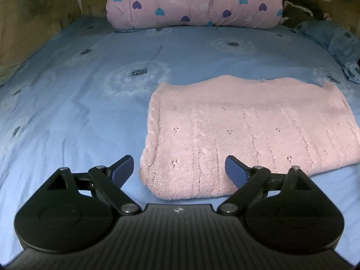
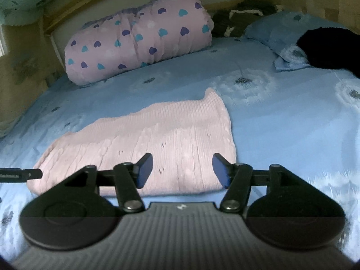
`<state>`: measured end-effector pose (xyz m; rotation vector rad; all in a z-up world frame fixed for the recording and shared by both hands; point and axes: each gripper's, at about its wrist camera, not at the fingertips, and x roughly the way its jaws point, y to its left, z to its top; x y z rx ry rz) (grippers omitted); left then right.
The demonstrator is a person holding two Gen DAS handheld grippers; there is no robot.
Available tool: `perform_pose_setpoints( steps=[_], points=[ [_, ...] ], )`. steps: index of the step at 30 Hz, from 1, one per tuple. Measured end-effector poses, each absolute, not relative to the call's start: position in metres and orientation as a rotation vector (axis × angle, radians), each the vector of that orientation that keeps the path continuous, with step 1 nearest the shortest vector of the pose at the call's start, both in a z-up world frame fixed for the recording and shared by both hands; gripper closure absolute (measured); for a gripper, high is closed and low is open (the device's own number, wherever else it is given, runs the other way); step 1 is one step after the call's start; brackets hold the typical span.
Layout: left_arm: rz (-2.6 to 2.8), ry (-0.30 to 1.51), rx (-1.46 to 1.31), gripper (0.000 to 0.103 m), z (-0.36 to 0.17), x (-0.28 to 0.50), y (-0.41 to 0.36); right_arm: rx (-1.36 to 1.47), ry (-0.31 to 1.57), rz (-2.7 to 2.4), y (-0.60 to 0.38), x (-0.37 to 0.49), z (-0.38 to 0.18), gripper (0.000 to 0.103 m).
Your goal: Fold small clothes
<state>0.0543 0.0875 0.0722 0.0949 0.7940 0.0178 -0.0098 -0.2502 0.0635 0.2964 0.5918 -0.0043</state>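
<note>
Your left wrist view shows the folded pink knitted sweater (image 1: 247, 130) lying flat on the blue bed sheet (image 1: 78, 112), right of the middle, with its thick folded edge toward the left. Your right wrist view shows the same sweater (image 2: 157, 144) from the other side, with one corner sticking up at its far end. Only the right view shows a black garment (image 2: 328, 47) on the blue pillow (image 2: 270, 31) at the far right, and the dark tip of your left gripper (image 2: 20, 175) coming in at the left edge, near the sweater's left end. The left view shows just a corner of that pillow (image 1: 326, 36).

The left gripper (image 1: 180, 171) has its jaws wide apart. They hold nothing; the sweater's near corner shows in the gap between them, and whether the pads touch the knit you cannot tell. The right gripper (image 2: 182, 168) has its jaws apart too, somewhat less wide, and empty; the sweater's near edge lies beyond and between them.

Counted: one pink sweater, one rolled pink quilt with blue and purple hearts (image 1: 193, 2) at the head of the bed, one blue pillow, one black garment, and a dark brown item with white trim (image 2: 243, 13) beside the quilt.
</note>
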Motion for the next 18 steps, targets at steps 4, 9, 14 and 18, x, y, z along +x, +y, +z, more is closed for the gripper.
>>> perform_pose_setpoints(
  steps=[4, 9, 14, 18],
  points=[
    [0.014, 0.795, 0.073, 0.008, 0.068, 0.053, 0.091, 0.315, 0.607, -0.022, -0.249, -0.018, 0.061, 0.042],
    [0.022, 0.807, 0.079, 0.008, 0.066, 0.057, 0.092, 0.359, 0.62, -0.048, -0.251, -0.025, 0.055, 0.042],
    [0.017, 0.793, 0.06, 0.006, 0.067, 0.064, 0.092, 0.392, 0.584, -0.101, -0.259, -0.029, 0.047, 0.042],
    [0.01, 0.807, 0.047, 0.006, 0.056, 0.069, 0.09, 0.461, 0.576, -0.131, -0.274, -0.021, 0.036, 0.042]
  ],
)
